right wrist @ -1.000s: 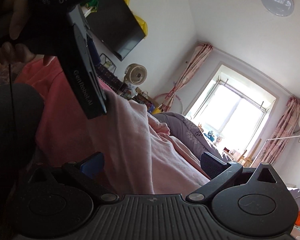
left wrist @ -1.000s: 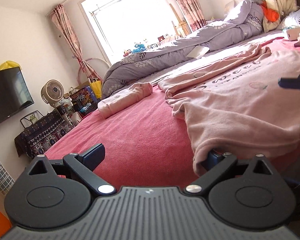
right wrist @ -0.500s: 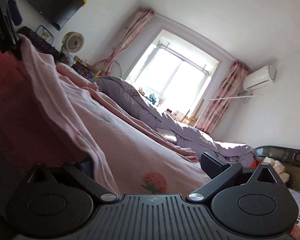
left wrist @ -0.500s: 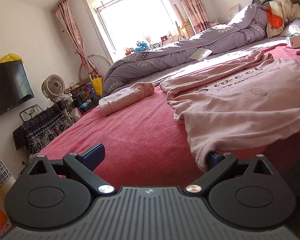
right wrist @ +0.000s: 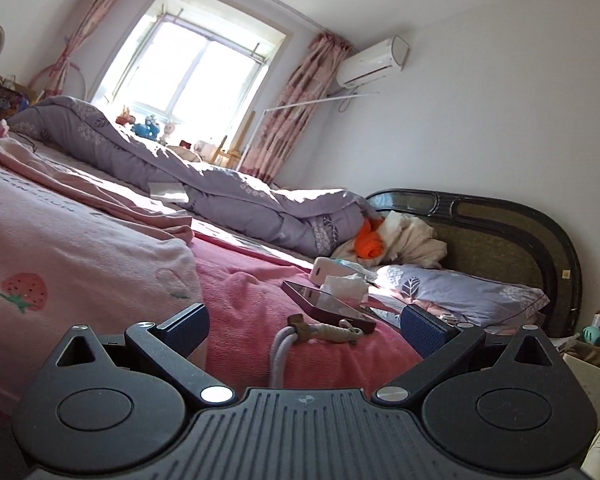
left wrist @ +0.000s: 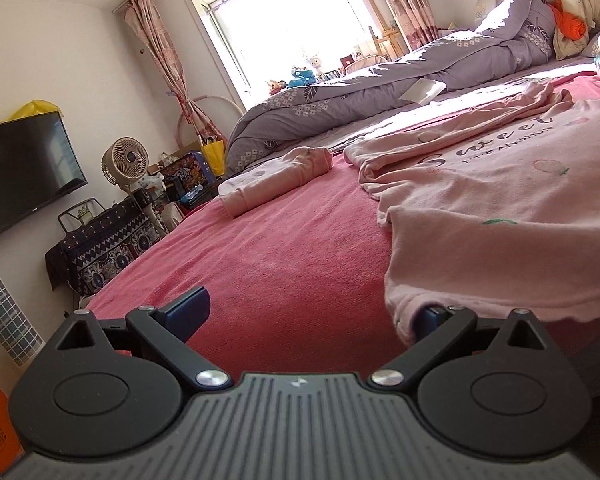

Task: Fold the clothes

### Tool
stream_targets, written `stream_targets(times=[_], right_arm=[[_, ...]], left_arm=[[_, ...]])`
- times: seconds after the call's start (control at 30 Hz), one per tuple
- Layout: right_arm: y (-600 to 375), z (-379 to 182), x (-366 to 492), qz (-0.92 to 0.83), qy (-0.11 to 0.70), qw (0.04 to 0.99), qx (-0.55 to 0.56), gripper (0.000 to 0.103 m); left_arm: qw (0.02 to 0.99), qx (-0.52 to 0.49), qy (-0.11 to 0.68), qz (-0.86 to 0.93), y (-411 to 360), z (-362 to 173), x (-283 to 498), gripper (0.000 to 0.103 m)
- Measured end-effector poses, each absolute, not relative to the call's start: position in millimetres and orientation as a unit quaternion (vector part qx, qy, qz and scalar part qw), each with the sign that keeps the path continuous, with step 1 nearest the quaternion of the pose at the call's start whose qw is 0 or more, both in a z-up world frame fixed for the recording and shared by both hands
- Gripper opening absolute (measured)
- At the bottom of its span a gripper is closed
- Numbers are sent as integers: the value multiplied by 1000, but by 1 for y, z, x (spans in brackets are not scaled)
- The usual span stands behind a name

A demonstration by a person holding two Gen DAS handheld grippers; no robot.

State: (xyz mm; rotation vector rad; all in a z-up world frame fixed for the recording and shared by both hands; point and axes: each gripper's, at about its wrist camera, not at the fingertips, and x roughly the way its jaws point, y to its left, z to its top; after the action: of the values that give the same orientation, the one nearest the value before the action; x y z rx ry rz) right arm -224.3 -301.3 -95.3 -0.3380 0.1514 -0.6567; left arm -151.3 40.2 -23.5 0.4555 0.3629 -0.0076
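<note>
Released since a second ago, the pink nightshirt (left wrist: 500,208) lies spread flat on the red bed (left wrist: 284,256) at two o'clock. Left gripper (left wrist: 312,308) and right gripper (right wrist: 304,324) jaws both gape empty; folding can begin.

A spread shirt (left wrist: 500,208) lies on the bed (left wrist: 284,264), a rolled garment (left wrist: 276,180) to its left, a quilt (left wrist: 380,96) behind.

A home bedroom: a bed (left wrist: 284,264) with quilt (left wrist: 380,96) and pillow (right wrist: 460,292) (wall television (left wrist: 24,176) at left), curtained window (right wrist: 188,76).
</note>
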Motion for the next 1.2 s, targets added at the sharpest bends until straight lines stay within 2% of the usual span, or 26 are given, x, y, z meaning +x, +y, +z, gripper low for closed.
stream_targets(times=[0.33,0.53,0.8,1.0,1.2], right_arm=[[-264,-85,-240,-55,44,991,-114,103],[-208,-81,-229,49,33,987,-149,103],[-174,-74,-221,88,12,993,-76,103],[-163,-77,-223,92,13,992,-84,103],[-187,-79,-222,19,26,994,-101,103]], left_arm=[[969,201,141,-20,35,11,-155,101],[970,198,142,-16,32,14,-147,101],[971,197,137,-15,29,20,-145,101],[974,187,128,-16,30,27,-145,101],[977,176,120,-16,36,33,-146,101]])
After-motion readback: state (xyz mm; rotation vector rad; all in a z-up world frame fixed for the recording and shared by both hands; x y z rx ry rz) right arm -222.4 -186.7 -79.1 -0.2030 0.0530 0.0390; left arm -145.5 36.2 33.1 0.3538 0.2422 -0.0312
